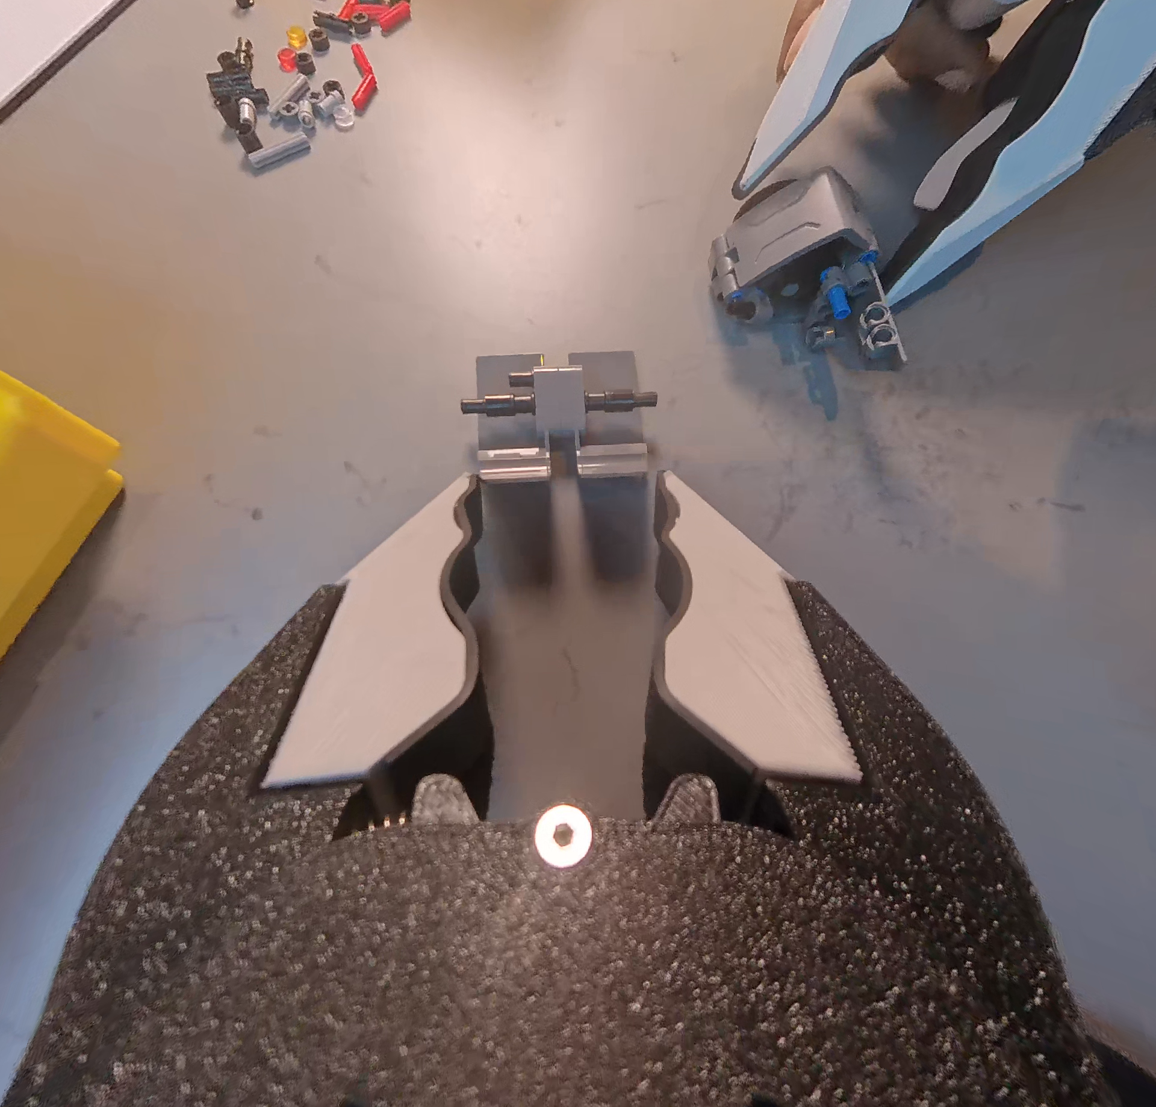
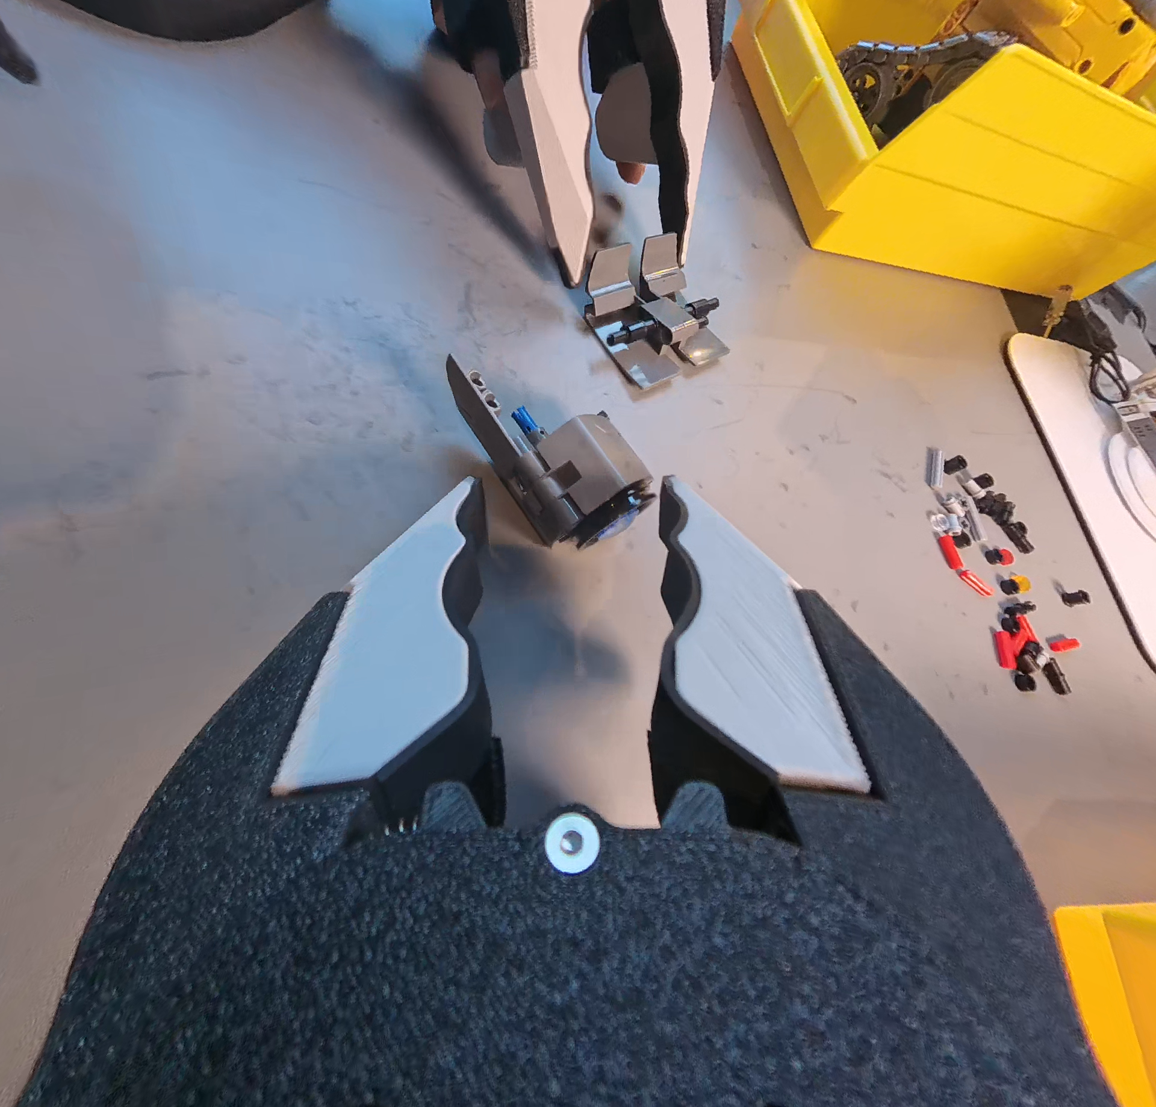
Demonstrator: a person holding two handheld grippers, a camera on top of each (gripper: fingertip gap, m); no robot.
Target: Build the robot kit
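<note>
Left gripper (image 1: 566, 482) gapes wide, empty, a small grey hinged-plate assembly (image 1: 558, 417) at 12 o'clock just off its tips; right gripper (image 2: 570, 489) is equally wide and empty, a grey-and-blue block assembly (image 2: 557, 482) between its tips. Both look light, rigid, slick plastic, and are likely best pinched across flat sides, not pins. Loose pieces (image 2: 1001, 570) at 3 o'clock are too small to sort; the yellow bin (image 2: 976, 157) is cut off.

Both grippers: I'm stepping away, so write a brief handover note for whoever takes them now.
Left gripper: open, empty, tips just short of the grey hinged piece on the table.
Right gripper: open, empty, tips beside the grey block with blue pins.
Loose small parts lie in a pile; a yellow bin holds a yellow model.
Done: neither assembly is gripped or joined.
Left: cannot tell.
</note>
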